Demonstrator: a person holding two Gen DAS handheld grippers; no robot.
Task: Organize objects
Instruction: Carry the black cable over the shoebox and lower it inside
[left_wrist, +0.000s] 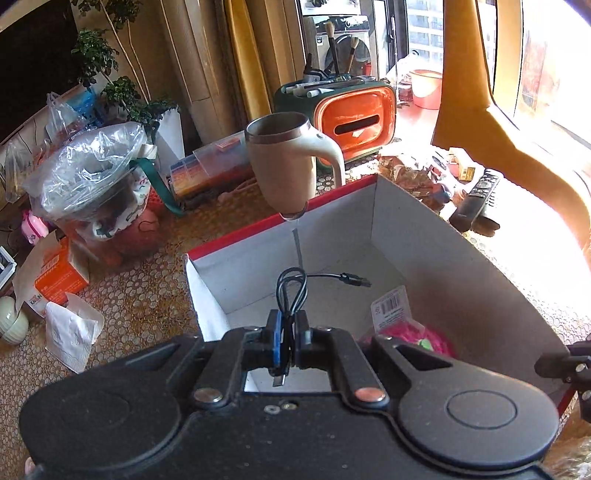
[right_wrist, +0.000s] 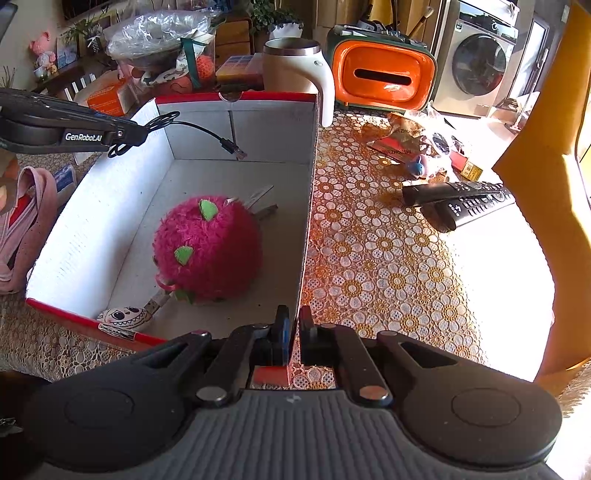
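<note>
Cable (left_wrist: 293, 291) hung clamped in my left tongs (left_wrist: 290, 334) over the box (right_wrist: 236, 107), where the pink plush (right_wrist: 207, 247) already lay; my right tongs (right_wrist: 291, 334) pinched its near wall, remotes (right_wrist: 461, 201) beyond them still waiting on the worktop (right_wrist: 369, 240).

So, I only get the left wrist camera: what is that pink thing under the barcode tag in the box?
Observer: A round, fluffy pink plush with green leaf bits, lying on the floor of the box.
Operator: Is there anything else in there that I'm missing?
Observer: Yes, a small white toy with a painted face, in the near corner against the red rim.
Operator: And what is the other gripper doing?
Observer: The right gripper is shut on the box's side wall, at its near end.
</note>
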